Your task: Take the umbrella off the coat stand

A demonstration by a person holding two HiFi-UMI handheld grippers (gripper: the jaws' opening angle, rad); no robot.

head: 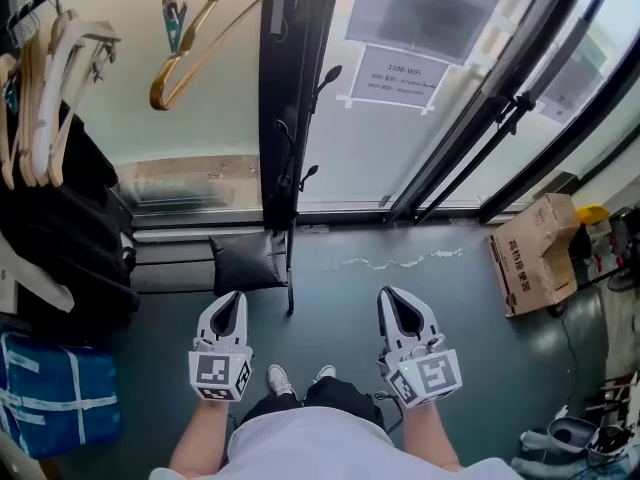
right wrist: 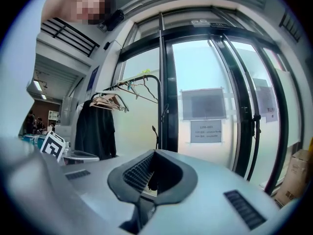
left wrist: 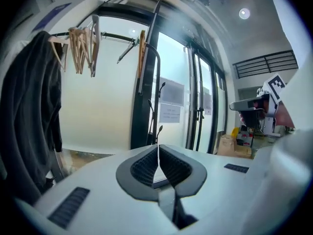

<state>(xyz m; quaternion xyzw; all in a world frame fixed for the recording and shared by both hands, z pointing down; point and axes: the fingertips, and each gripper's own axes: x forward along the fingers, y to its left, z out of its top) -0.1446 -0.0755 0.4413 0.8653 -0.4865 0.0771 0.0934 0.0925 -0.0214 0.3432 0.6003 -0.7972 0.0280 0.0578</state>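
**Both grippers closed and empty, short of the coat stand**

Left gripper (left wrist: 158, 147): the jaws are fully closed, the ribbed black pads meet at their tips, and nothing is held between them. Right gripper (right wrist: 153, 153): the jaws are likewise closed tip to tip, with no object in the grip. In the head view the two grippers sit side by side at the lower edge and point forward. The person's white shoes (head: 280, 378) are between and below them on the dark grey-green floor (head: 400, 298).

Directly ahead of the left gripper, a black square cushion (head: 245, 261) lies on the floor. Just beside its right edge stands the thin black metal coat stand (head: 291, 268), with small hooks branching off its pole. The stand rises in front of a broad black door post (head: 300, 88).

No view shows the umbrella clearly. A narrow grey strip (left wrist: 140, 80) with a brown wooden piece beside its upper part hangs against the post, next to the stand, and may be the umbrella. Both grippers are well apart from it.

To the left, a rail carries pale wooden hangers (head: 50, 88), a gold-coloured hanger (head: 195, 48) and black garments (head: 70, 218). To the right, a white paper notice (head: 400, 76) is fixed to the frosted glass, and a brown cardboard box (head: 530, 253) stands on the floor.
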